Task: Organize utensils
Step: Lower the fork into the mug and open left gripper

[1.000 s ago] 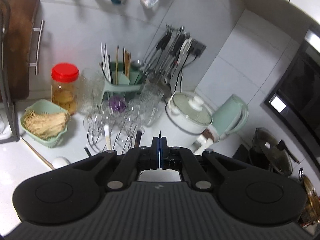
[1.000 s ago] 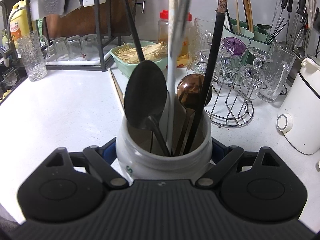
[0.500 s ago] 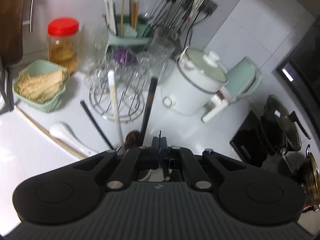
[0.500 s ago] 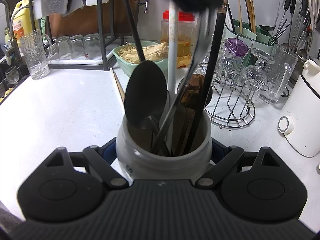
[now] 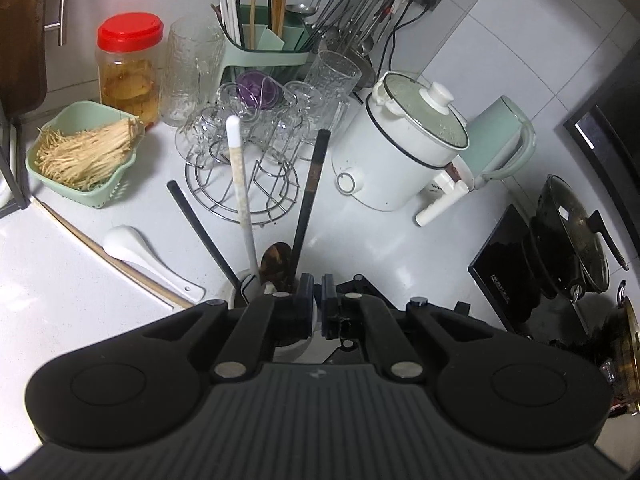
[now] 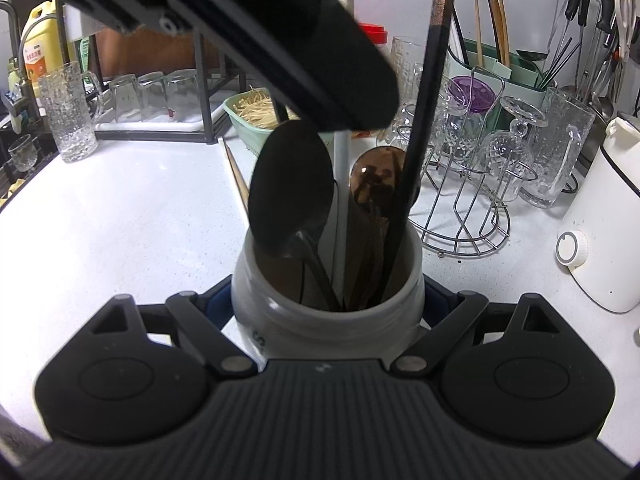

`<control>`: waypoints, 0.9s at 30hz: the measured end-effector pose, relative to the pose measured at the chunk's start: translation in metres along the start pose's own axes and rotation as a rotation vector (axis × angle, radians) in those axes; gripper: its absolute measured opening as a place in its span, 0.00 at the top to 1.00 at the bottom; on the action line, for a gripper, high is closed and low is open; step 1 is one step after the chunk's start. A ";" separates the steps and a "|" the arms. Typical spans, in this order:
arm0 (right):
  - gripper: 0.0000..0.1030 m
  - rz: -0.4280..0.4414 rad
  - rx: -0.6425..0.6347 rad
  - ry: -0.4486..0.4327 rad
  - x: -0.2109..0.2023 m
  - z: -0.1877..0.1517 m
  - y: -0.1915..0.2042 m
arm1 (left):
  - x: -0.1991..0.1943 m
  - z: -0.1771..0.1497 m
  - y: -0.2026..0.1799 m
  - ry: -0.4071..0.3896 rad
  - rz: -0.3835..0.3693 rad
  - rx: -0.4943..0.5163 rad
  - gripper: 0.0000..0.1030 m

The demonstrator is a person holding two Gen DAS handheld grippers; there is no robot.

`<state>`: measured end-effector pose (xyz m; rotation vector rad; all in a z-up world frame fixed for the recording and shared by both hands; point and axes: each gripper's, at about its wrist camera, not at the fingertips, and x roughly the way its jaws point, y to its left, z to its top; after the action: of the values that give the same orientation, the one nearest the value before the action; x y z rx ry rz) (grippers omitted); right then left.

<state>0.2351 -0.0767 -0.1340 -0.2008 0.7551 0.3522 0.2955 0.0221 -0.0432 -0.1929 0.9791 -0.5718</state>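
Note:
My right gripper (image 6: pixel 328 300) is shut on a white ceramic utensil jar (image 6: pixel 280 328) that stands on the counter. The jar holds a black spoon (image 6: pixel 290 188), a brown spoon (image 6: pixel 378 176), a white handle (image 6: pixel 342 200) and a dark chopstick-like handle (image 6: pixel 424 120). My left gripper (image 5: pixel 317 292) hovers right above the jar (image 5: pixel 240 292), its fingers (image 5: pixel 306 290) slightly apart and nothing between them. It shows as a dark blurred shape in the right wrist view (image 6: pixel 340 64). A white ceramic spoon (image 5: pixel 140 256) lies on the counter left of the jar.
A wire glass rack (image 5: pixel 244 160) with glasses, a green basket of noodles (image 5: pixel 80 156), a red-lidded jar (image 5: pixel 128 68), a green cutlery holder (image 5: pixel 264 52), a white cooker (image 5: pixel 404 148) and a green kettle (image 5: pixel 500 140) stand behind. A wooden strip (image 5: pixel 112 256) lies on the counter.
My left gripper has come down over the jar and its fingers have parted slightly, letting a utensil drop into the jar. The right gripper and jar have stayed still.

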 end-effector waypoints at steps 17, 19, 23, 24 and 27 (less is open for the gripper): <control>0.11 0.008 0.030 0.003 0.004 0.001 -0.004 | -0.066 0.012 -0.015 -0.166 0.043 0.019 0.98; 0.11 0.008 0.030 0.002 0.004 0.001 -0.004 | -0.073 0.012 -0.012 -0.183 0.049 0.007 0.97; 0.11 0.008 0.030 0.001 0.004 0.001 -0.004 | -0.082 0.009 -0.003 -0.205 0.080 -0.017 0.86; 0.11 0.008 0.029 0.001 0.004 0.001 -0.004 | -0.084 0.008 -0.001 -0.211 0.085 -0.025 0.78; 0.11 0.002 0.029 0.003 0.005 0.002 -0.005 | -0.087 0.005 0.006 -0.224 0.106 -0.045 0.67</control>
<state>0.2411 -0.0797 -0.1359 -0.1729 0.7631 0.3425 0.2651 0.0737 0.0201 -0.2385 0.7805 -0.4214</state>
